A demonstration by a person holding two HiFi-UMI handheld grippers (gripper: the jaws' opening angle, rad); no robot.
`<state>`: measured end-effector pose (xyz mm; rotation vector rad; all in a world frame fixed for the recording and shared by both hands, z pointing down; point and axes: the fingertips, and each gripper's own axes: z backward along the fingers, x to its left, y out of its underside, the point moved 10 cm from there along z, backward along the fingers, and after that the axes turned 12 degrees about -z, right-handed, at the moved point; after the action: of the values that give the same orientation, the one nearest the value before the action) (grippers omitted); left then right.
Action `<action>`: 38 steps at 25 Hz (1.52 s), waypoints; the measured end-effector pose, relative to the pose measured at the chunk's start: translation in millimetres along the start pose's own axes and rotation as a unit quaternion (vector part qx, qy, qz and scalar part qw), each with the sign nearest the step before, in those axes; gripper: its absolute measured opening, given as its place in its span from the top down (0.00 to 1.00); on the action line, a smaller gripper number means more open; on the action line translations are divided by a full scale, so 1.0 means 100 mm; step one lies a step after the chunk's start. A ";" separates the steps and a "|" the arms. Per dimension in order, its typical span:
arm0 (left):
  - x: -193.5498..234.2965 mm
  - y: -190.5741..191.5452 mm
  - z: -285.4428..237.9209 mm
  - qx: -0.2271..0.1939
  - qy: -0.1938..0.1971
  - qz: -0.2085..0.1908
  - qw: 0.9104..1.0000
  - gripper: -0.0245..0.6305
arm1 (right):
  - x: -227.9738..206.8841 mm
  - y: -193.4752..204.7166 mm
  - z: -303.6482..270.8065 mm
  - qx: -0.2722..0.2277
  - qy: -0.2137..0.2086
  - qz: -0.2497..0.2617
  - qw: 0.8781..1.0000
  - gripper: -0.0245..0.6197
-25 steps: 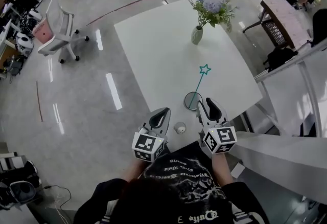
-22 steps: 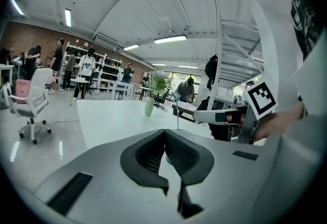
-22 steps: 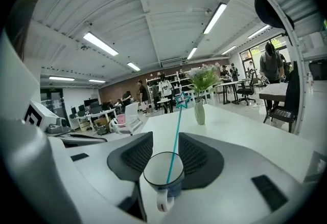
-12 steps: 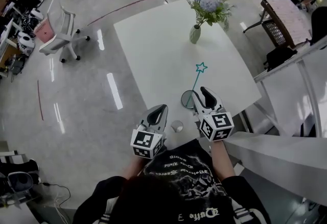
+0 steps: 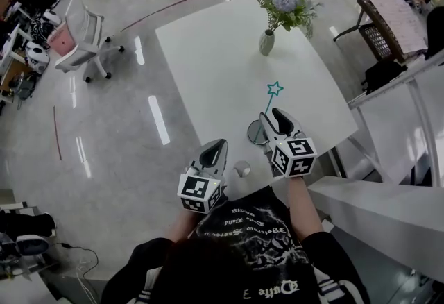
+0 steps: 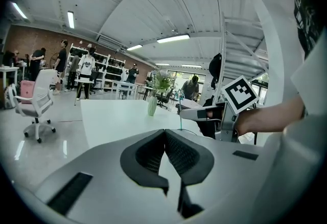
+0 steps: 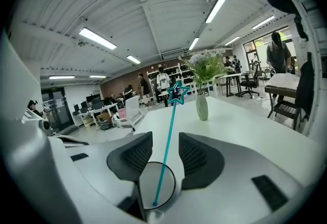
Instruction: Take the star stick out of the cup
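Teal and thin, the star stick [image 5: 268, 110] stood leaning in the cup [image 5: 256, 134], its foot down on the bottom and its star up over the white table [image 5: 222, 66]. So as far as we could judge, nothing of the task proper was done yet: the stick was in the cup, not out of it.

The cup sat near the table's front edge, close to us. In the right gripper view, the stick [image 7: 167, 146] rose from the cup [image 7: 145, 184] straight up between the two pads. The right gripper [image 5: 272, 117] was at the cup with its jaws on either side of the shaft. Those jaws were opening, spread wide, and we saw clear gaps between the pads and the stick, so the right gripper [image 7: 164, 152] had no hold on it.

What was left, by our reckoning, was all of it: close on the shaft, lift until the foot cleared the rim, and carry the stick away.

The left gripper [image 5: 215, 151] hung off to the side, apart from the cup. Its jaws met at the tips with nothing between them [image 6: 164, 133]. A small round white thing [image 5: 242, 170] lay between the two grippers, and a vase of flowers [image 5: 267, 42] stood well back at the far side.
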<state>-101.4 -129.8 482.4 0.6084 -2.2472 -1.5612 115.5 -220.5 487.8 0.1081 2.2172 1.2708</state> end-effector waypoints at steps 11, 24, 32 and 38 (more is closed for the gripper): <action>-0.01 0.05 -0.01 0.012 -0.011 -0.001 1.000 0.93 | -0.08 0.01 -0.17 0.030 -0.014 -0.012 0.999 0.86; -0.05 0.03 -0.03 0.017 -0.013 0.001 1.000 0.93 | -0.06 -0.02 -0.11 -0.001 -0.043 -0.017 0.999 0.94; -0.09 0.00 -0.02 0.014 -0.022 0.005 1.000 0.93 | 0.07 -0.25 0.21 -0.060 -0.067 -0.002 0.996 0.95; -0.13 -0.09 -0.01 -0.003 -0.018 0.004 1.000 0.93 | 0.21 -0.49 0.51 -0.107 -0.077 0.036 0.991 0.95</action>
<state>-88.2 -126.7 473.5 0.5732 -2.2683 -1.5865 134.4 -201.2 419.6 0.1979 1.9502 1.4793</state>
